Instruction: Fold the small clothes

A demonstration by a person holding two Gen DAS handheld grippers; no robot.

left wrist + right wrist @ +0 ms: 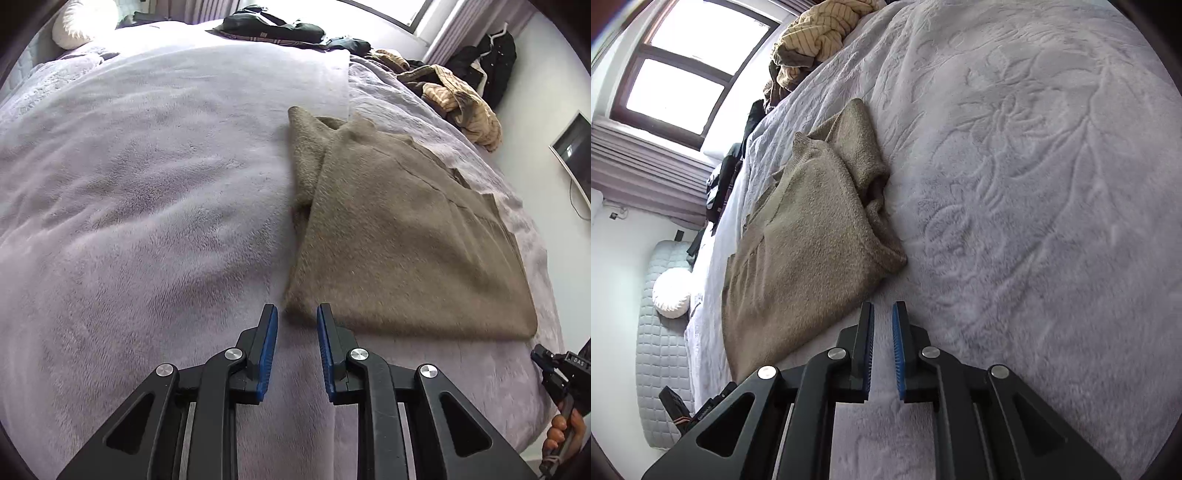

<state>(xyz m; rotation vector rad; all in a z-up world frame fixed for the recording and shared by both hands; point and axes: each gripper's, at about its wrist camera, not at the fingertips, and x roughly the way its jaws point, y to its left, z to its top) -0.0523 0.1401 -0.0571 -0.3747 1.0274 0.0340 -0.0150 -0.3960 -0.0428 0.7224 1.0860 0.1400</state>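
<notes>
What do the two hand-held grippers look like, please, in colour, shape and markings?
Both look alike. The left hand-held gripper and the right hand-held gripper have black angular linkage arms with triangular cut-outs and round silver pivot pins. Each finger carries a blue ribbed pad. In the left view, the right one shows a small white-lettered label, and a bare hand grips its handle.

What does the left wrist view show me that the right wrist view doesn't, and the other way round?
Only the left wrist view shows the black clothes at the far edge of the bed, the screen on the wall, and the hand holding the other tool. Only the right wrist view shows the window and the padded headboard. Both show the folded brown sweater on the grey blanket, the striped garment, the round white pillow, and empty, parted jaws.
</notes>
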